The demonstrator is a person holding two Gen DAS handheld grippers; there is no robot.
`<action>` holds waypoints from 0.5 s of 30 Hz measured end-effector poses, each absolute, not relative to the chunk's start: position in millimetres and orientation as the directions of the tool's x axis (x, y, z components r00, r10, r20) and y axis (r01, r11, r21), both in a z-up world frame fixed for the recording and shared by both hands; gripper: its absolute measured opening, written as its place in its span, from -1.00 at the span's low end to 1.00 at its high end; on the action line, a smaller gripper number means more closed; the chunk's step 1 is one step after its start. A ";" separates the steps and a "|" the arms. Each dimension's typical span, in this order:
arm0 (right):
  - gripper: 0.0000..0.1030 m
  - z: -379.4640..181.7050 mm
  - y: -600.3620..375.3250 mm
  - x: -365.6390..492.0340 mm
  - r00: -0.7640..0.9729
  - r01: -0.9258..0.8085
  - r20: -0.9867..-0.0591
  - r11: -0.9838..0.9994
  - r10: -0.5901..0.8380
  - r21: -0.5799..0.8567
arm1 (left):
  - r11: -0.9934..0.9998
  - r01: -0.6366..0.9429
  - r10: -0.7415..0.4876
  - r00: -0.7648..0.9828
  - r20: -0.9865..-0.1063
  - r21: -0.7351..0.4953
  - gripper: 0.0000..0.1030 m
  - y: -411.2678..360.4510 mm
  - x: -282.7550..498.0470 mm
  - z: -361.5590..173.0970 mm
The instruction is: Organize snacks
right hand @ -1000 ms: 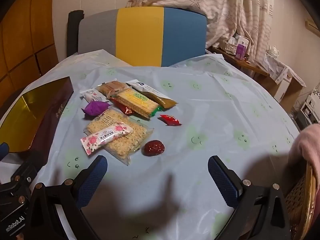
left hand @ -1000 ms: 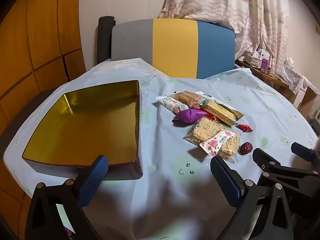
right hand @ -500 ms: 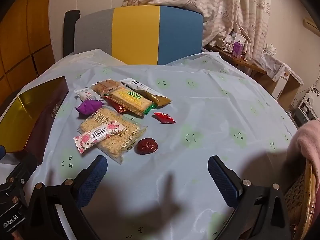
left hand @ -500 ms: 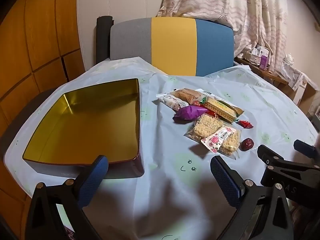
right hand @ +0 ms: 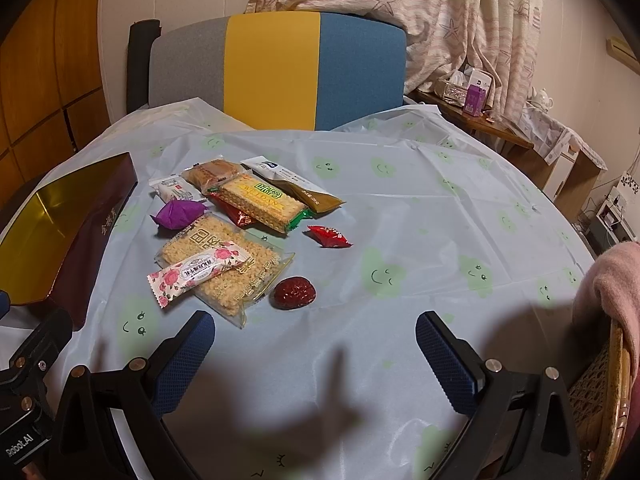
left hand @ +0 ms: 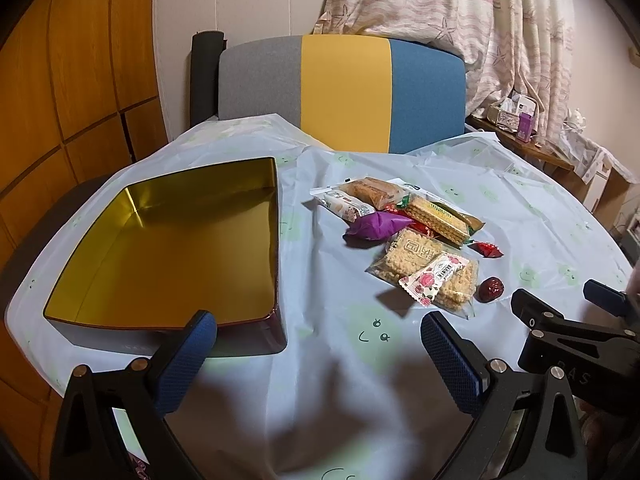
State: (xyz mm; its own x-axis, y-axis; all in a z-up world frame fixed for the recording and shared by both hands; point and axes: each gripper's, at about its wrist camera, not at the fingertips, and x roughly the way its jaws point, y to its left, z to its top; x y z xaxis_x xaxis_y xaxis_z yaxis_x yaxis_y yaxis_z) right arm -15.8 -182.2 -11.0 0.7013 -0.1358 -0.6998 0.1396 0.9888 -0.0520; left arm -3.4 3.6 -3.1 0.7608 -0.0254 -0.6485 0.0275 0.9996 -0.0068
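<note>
An empty gold-lined tin point(left hand: 168, 256) sits on the left of the table; its dark red wall point(right hand: 100, 224) shows in the right wrist view. Right of it lies a heap of snacks: a purple wrapped sweet point(right hand: 178, 214), a noodle block point(right hand: 224, 260) with a pink floral bar point(right hand: 196, 270) on top, a wafer pack point(right hand: 260, 200), a red candy point(right hand: 330, 237) and a red date point(right hand: 295, 293). My left gripper point(left hand: 318, 354) is open, near the tin's front corner. My right gripper point(right hand: 314, 354) is open, just short of the date. Both hold nothing.
A grey, yellow and blue chair back point(right hand: 276, 68) stands behind the table. A light blue tablecloth point(right hand: 420, 208) covers the round table. A wicker chair with pink cloth point(right hand: 608, 292) is at the right edge. A side shelf with boxes point(right hand: 476, 96) stands by the curtain.
Both grippers have edged slightly; the snacks sit a little lower and to the right in the left wrist view, lower and left in the right wrist view. Nothing was grasped.
</note>
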 end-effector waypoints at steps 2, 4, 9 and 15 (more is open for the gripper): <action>0.99 -10.7 -182.0 -15.9 0.702 0.140 -0.699 0.989 -0.135 -0.051 | 1.000 0.027 -0.025 0.761 -0.648 -0.006 0.99 3.4 -3.3 -3.0; 0.99 -10.5 -182.1 -15.4 0.702 0.140 -0.700 0.989 -0.135 -0.051 | 1.000 0.027 -0.025 0.761 -0.648 -0.007 0.99 3.2 -3.7 -2.6; 0.99 -9.9 -181.8 -14.8 0.704 0.141 -0.697 0.989 -0.138 -0.053 | 1.000 0.027 -0.026 0.761 -0.648 -0.009 0.99 3.2 -4.0 -2.2; 0.99 -7.9 -181.3 -14.4 0.707 0.144 -0.693 0.988 -0.143 -0.057 | 0.999 0.028 -0.031 0.762 -0.647 -0.015 0.99 4.6 -4.6 -1.4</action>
State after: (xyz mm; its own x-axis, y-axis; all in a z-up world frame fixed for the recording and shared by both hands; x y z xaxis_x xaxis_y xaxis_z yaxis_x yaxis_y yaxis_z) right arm -14.4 -181.3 -7.9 0.7067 -0.1429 -0.6929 0.1443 0.9879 -0.0566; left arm -4.6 4.6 -1.4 0.7620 -0.0313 -0.6469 0.0284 0.9995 -0.0148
